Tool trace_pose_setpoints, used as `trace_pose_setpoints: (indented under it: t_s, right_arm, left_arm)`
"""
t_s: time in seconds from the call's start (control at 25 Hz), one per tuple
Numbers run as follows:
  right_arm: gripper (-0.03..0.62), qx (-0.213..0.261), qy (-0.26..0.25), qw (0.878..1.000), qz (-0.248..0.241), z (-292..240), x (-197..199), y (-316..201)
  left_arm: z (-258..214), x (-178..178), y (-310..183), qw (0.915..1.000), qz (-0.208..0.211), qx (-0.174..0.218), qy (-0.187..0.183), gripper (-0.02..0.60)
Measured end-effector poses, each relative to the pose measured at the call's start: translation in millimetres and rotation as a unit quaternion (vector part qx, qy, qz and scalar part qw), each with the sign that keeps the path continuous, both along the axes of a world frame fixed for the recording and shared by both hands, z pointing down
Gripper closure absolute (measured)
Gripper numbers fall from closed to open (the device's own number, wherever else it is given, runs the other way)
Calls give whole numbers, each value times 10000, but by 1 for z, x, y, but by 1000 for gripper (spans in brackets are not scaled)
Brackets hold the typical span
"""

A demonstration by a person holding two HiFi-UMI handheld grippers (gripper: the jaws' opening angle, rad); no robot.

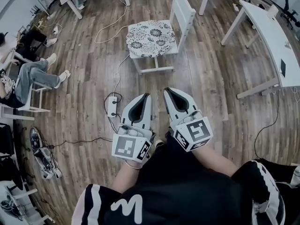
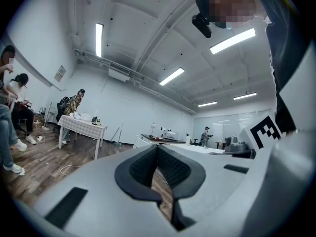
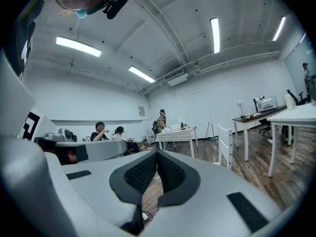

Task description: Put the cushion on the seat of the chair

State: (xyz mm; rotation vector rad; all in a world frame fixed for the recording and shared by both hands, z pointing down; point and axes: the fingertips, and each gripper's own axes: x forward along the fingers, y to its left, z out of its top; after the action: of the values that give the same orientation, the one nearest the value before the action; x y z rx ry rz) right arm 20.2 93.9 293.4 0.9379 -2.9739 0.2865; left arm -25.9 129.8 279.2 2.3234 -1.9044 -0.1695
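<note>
Already, the patterned cushion (image 1: 151, 37) lies flat on the seat of the white chair (image 1: 183, 8), which stands on the wooden floor (image 1: 206, 78) well ahead of the person. The cushion's near edge seems to reach the seat's front rim, though the steep angle makes any overhang hard to judge. If it does overhang, a nudge could slide it off. The left hand-held gripper (image 1: 146, 96) and right hand-held gripper (image 1: 167, 91) are close to the person's body, well apart from the chair. Each has its jaws pressed together with nothing between them. A power strip (image 1: 112, 106) and cable (image 1: 119, 74) lie between person and chair, so a step forward could snag them and jolt the chair.
</note>
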Motion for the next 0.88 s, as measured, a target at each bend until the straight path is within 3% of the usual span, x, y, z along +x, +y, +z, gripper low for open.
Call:
trace_pose_setpoints:
  t_s: [0.36,0.88]
  right_arm:
    - [574,134,-63,9999,65,-14,20,44]
    - [574,113,-78,9999,-95,-20,74,66]
  left_arm:
    - [-6,24,40,9996,255,92,24,577]
    - [-11,73,68,10000,-30,68,7,577]
